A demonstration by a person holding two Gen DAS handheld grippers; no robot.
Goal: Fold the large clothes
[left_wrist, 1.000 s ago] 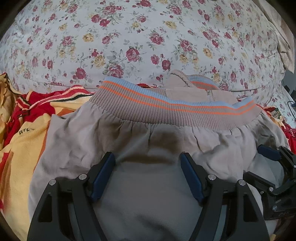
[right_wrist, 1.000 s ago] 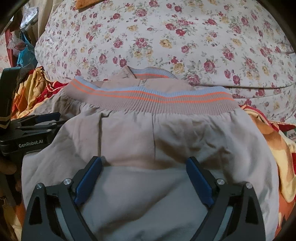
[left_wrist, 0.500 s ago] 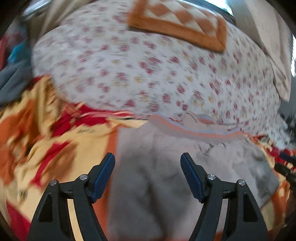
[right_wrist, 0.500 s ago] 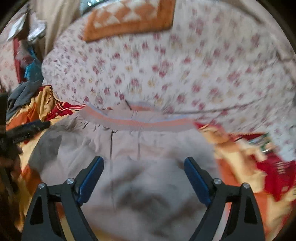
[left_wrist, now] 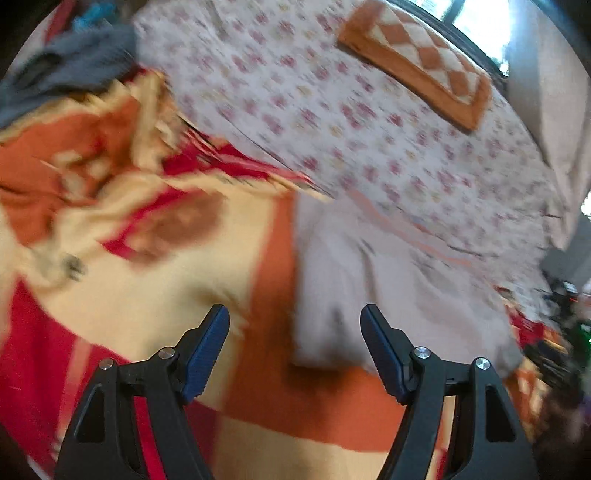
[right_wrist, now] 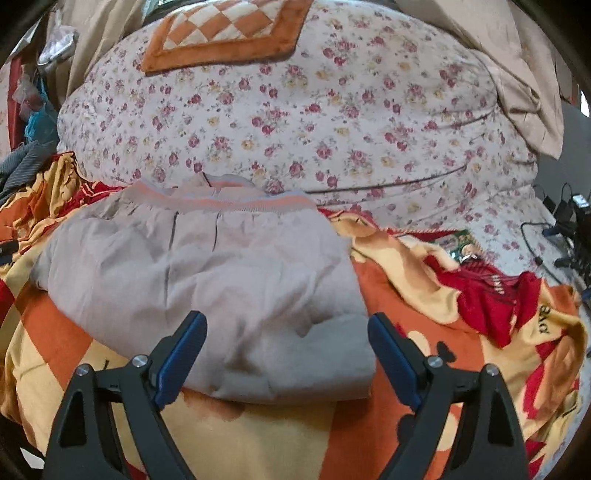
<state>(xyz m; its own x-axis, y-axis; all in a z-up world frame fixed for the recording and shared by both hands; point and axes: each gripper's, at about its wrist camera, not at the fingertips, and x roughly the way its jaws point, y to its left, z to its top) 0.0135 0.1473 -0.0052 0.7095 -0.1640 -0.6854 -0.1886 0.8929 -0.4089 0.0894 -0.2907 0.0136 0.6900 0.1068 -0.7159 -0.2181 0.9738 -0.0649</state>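
Observation:
A folded beige garment with an orange and blue striped ribbed hem lies on an orange, yellow and red blanket. My right gripper is open and empty, raised just in front of the garment's near edge. In the blurred left wrist view the garment lies to the right, and my left gripper is open and empty over the blanket at the garment's left edge.
A large floral quilt is piled behind the garment, with an orange checked cushion on top. Dark grey clothes lie at the far left. Cables and chargers lie at the right edge.
Both grippers have pulled back and risen off the garment. The left one has swung to the left, over the blanket. The garment stays folded in place.

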